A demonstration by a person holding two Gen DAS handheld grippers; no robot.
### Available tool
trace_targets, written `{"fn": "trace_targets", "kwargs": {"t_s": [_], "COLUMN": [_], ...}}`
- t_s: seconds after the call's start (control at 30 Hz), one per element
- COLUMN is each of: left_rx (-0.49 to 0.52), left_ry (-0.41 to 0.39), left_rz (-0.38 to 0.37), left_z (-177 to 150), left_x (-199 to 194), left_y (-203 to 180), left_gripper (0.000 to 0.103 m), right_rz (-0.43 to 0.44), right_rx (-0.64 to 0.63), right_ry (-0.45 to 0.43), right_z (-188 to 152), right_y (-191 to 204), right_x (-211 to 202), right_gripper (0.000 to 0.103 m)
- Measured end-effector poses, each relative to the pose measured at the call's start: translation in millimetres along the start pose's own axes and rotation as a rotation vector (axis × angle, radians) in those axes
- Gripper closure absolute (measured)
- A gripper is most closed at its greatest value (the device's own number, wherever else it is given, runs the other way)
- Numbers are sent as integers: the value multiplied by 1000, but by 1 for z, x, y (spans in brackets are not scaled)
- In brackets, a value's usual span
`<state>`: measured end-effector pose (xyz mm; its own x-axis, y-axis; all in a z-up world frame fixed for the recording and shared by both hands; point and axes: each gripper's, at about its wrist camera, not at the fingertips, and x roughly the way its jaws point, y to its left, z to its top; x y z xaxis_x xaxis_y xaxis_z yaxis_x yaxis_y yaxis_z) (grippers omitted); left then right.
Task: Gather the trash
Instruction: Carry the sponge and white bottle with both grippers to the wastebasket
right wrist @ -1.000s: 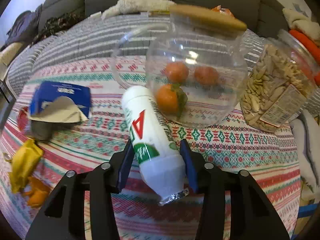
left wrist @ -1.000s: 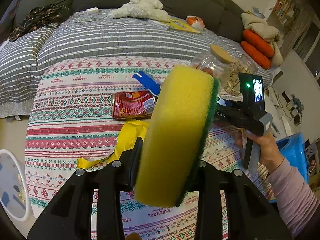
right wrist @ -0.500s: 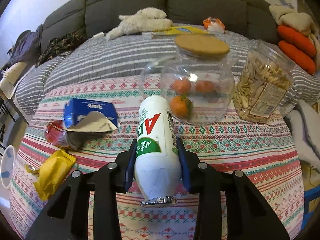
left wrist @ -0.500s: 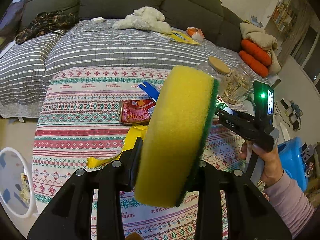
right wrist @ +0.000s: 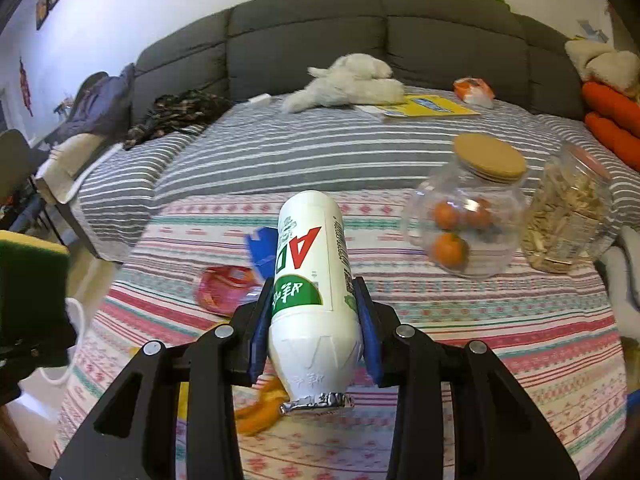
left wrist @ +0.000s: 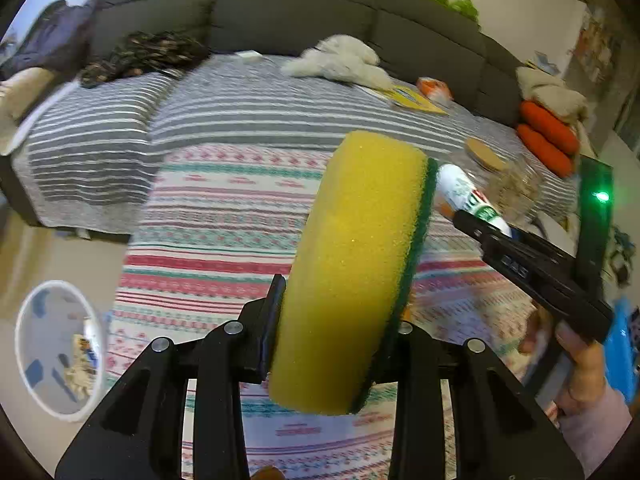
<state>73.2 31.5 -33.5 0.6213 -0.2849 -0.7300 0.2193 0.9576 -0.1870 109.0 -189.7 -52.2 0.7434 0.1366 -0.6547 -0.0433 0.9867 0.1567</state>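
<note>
Over the patterned cloth (right wrist: 460, 320), both tools tilt downward, loaded.

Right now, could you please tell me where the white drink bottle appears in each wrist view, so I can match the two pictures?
Left wrist view: the white drink bottle sits right of centre, poking out beside the yellow sponge, held in the right gripper.
Right wrist view: it fills the centre foreground, clamped between the jaws, foil-sealed mouth towards the camera.
Shared landmark: the cork-lidded glass jar, behind and to the right of the bottle.
</note>
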Motion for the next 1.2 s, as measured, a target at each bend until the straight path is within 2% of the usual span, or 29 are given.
{"fn": "trace_targets", "kwargs": {"t_s": [0.53, 0.83, 1.2], "left_rx": [-98, -178, -326], "left_ry": [-66, -48, 7], "left_rz": [216, 301, 415], "left_z": [-3, -10, -21], "left_x": [-26, -39, -57], "left_y": [59, 105, 179], "left_gripper": [71, 71, 70], "right_rz": [128, 180, 246], "right_rx": [-53, -107, -168], "right_ry": [-15, -11, 21], "right_z": [-1, -9, -22], "right_y": [83, 124, 172], "right_x": [-6, -8, -5], "right_gripper": [65, 65, 65]}}
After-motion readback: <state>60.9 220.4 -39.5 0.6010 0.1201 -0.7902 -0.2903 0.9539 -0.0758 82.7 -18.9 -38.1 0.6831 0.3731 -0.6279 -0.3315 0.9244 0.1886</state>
